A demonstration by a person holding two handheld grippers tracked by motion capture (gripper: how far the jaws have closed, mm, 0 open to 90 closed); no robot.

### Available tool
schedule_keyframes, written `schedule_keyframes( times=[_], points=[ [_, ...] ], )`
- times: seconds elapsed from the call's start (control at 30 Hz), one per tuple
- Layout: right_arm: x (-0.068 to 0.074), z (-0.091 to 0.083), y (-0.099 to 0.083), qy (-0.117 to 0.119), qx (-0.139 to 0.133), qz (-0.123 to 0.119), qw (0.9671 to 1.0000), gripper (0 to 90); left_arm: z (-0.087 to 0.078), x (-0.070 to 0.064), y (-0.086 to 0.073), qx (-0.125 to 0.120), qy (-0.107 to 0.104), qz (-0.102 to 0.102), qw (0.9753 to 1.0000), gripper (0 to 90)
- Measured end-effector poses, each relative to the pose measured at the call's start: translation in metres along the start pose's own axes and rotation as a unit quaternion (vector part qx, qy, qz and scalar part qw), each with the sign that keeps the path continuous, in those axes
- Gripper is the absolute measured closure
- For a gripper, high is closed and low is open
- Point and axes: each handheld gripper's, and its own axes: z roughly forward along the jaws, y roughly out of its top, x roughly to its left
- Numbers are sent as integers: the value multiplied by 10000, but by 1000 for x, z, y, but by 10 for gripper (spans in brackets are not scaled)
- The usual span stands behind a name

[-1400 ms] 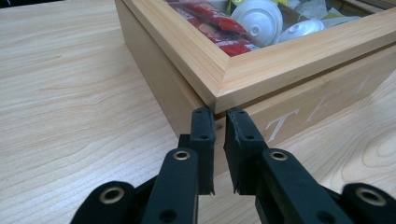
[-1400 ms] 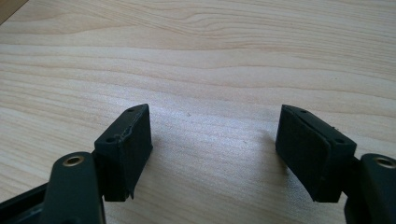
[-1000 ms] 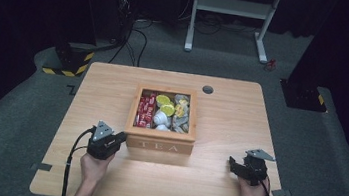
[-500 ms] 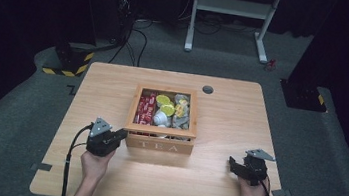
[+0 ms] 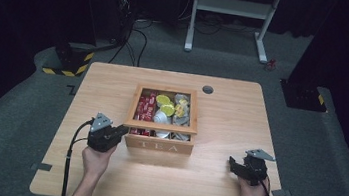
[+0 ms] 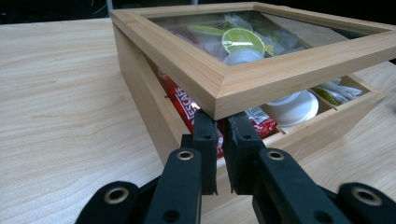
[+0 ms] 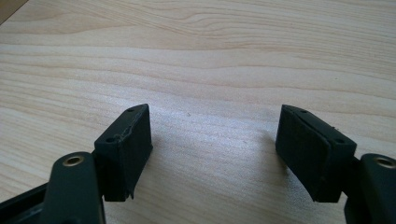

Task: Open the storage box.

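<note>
I see a dark room with grey carpet (image 5: 20, 104) around one pale wooden table (image 5: 223, 134). A white desk frame (image 5: 233, 14) stands at the back, and a black stand with yellow-and-black stripes (image 5: 68, 62) sits on the floor off the table's far left corner. Cables trail over the floor behind it.

On the table's middle sits one wooden tea box (image 5: 159, 144), its front lettered "TEA". Its glass-paned lid (image 5: 161, 125) is tilted, raised at the near edge with the box open beneath it. Inside I make out red sachets (image 6: 196, 109), a small white tub (image 6: 292, 105) and yellow-green lidded pots (image 6: 243, 39); I cannot count them surely. One small round dark grommet (image 5: 208, 89) is set in the tabletop beyond the box.

I have two grippers, one in each hand. My left gripper (image 5: 117, 132) is at the box's near left corner; in the left gripper view (image 6: 219, 133) its jaws stand nearly together, with a narrow slit between them, tips touching the underside of the lid's corner and gripping nothing. The lid's corner stands directly in front of them.

My right gripper (image 5: 239, 166) rests well apart to the right, near the table's near edge. In the right gripper view (image 7: 215, 144) its jaws stand wide, holding nothing, bare wood between them.
</note>
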Motion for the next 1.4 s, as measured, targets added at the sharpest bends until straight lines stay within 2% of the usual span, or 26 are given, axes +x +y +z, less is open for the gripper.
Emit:
schedule_keyframes(
  times=[0.63,1.1,1.4],
  points=[
    [0,0,0,-13,-14,-16,10000,268,1,0,18,-64,25,27,10000,835],
    [1,0,0,-14,-13,7,10000,270,3,2,29,-82,-62,-75,9999,833],
    [1,0,0,9,-30,-19,10000,290,3,4,31,-55,-120,-127,9998,834]
  ],
)
